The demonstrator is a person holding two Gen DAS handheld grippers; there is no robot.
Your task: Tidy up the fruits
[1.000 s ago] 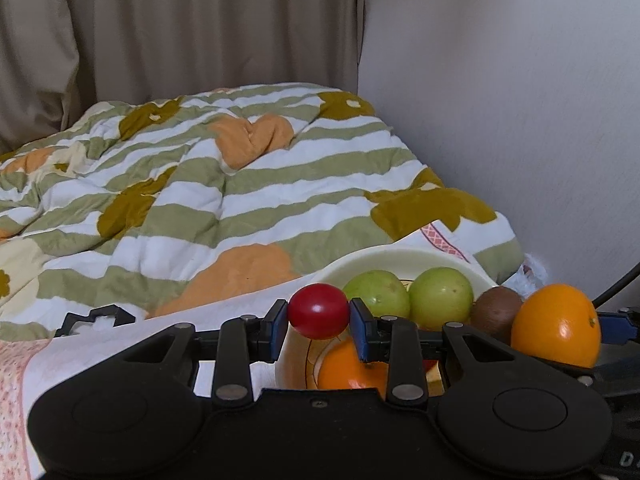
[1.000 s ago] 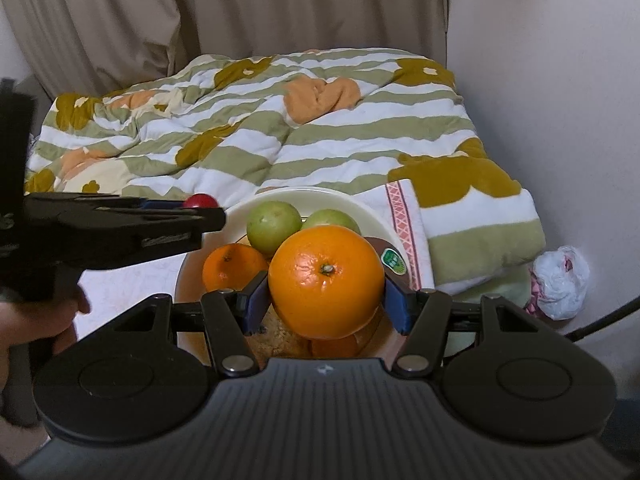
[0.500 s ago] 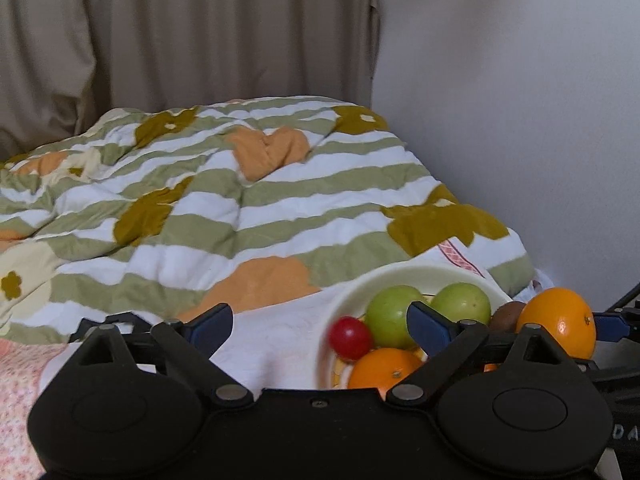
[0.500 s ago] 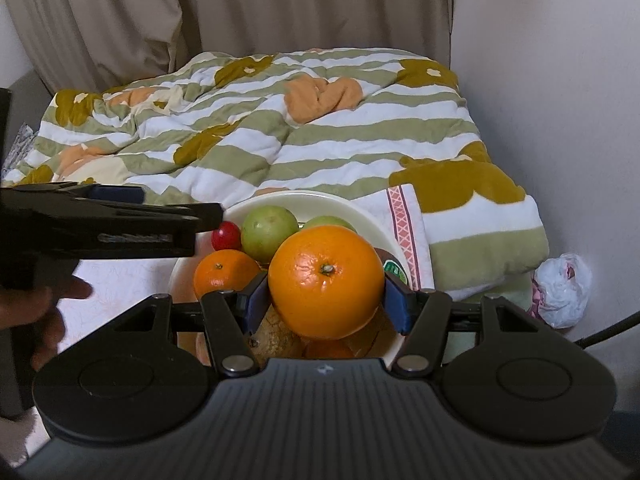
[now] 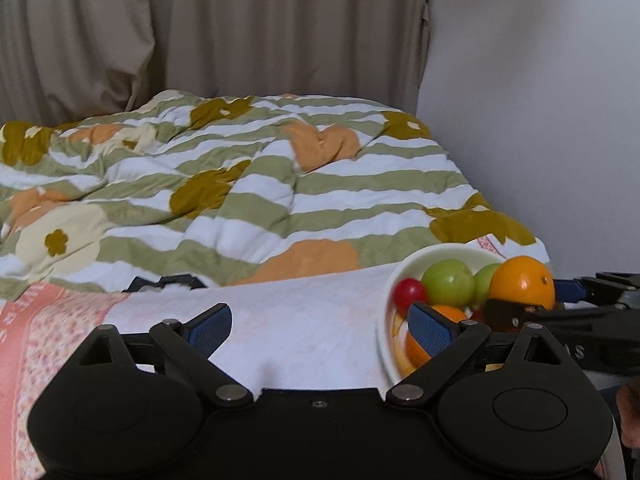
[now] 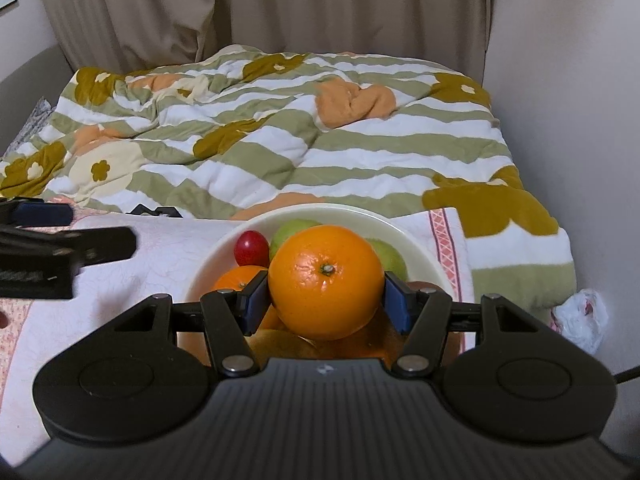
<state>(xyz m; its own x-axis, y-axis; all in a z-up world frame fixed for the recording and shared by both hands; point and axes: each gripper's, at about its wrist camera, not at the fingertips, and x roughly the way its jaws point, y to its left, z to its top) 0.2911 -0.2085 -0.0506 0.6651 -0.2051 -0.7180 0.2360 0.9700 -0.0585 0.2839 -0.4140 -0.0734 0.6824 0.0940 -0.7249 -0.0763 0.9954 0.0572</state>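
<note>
My right gripper [image 6: 325, 301] is shut on a large orange [image 6: 325, 282] and holds it just above the cream bowl [image 6: 352, 216]. The bowl holds a small red fruit [image 6: 251, 247], two green fruits [image 6: 294, 228], a smaller orange [image 6: 234, 278] and more fruit hidden under the held orange. My left gripper [image 5: 320, 326] is open and empty, to the left of the bowl [image 5: 436, 252] over the white cloth. In the left wrist view the held orange [image 5: 522, 282] and the red fruit [image 5: 409, 291] show at right.
A white and pink cloth [image 6: 168, 248] lies under the bowl on a bed with a striped floral quilt [image 6: 280, 136]. A wall [image 6: 568, 80] stands close on the right, curtains behind. A crumpled white bag [image 6: 582, 318] lies at right. A black object [image 5: 164, 282] lies at the quilt's edge.
My left gripper opened and dropped the red fruit into the bowl, then drew back to the left. My right gripper kept its hold on the orange and moved over the bowl.
</note>
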